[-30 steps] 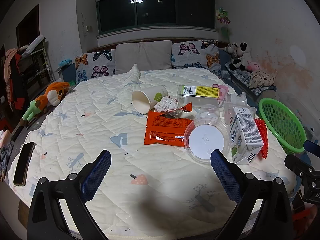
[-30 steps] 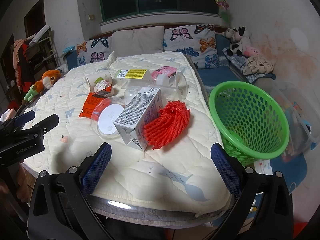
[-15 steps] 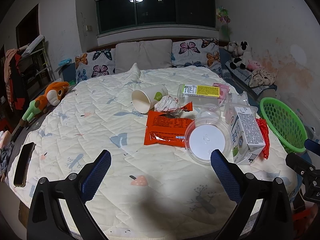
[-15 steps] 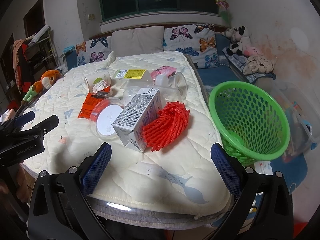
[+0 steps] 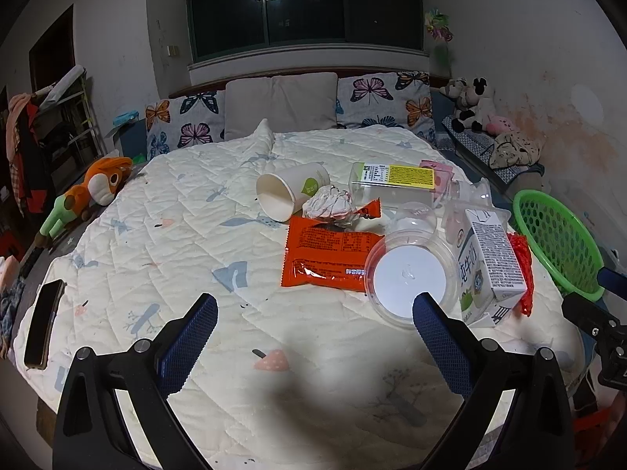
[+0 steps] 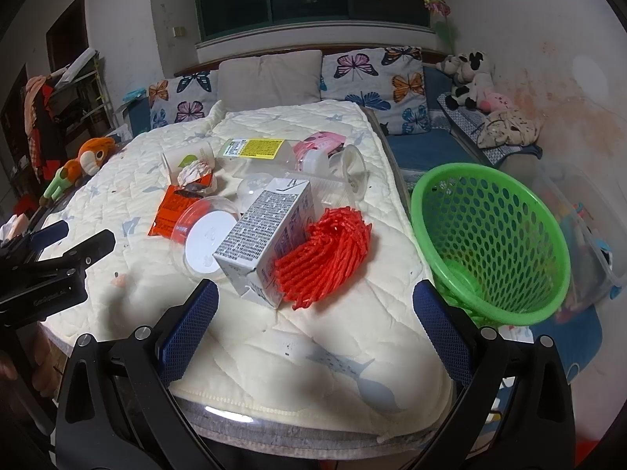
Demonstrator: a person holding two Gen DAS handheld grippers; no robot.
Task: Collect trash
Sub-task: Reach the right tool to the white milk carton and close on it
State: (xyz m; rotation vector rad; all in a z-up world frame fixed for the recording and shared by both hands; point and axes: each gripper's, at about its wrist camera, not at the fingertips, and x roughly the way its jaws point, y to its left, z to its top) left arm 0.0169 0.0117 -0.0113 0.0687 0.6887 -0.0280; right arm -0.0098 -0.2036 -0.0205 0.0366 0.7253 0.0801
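both grippers empty, jaws spread wide, nothing between the pads. we hold the left gripper [image 5: 315, 327] above the near part of the bed [image 5: 164, 243], and the right gripper [image 6: 315, 313] above the bed's near right corner.

trash sits in 1 cluster on the right half of the bed: milk carton [image 6: 266, 239] lying on its side, red foam net [image 6: 323, 250] touching its right flank, clear round lid [image 6: 205, 241] against its left, orange wrapper [image 5: 327, 252] partly under the lid, crumpled paper [image 5: 327, 203], paper cup [image 5: 290, 194] tipped over, clear box with yellow label [image 5: 395, 178]. green basket [image 6: 490, 235] is off the bed's right edge, just beside the net, mouth tilted toward us.

our read: step in hand is the first pick. the net is the closest piece to the basket, so we'd take it with the right: come down over its middle, close across the narrow width, lift clear of the carton before swinging right. it's soft, so a deep bite.

hard to tell: several clear plastic pieces behind the carton overlap, count unclear. pink item behind the box mostly hidden. basket bottom only partly visible. the basket's support is out of view.
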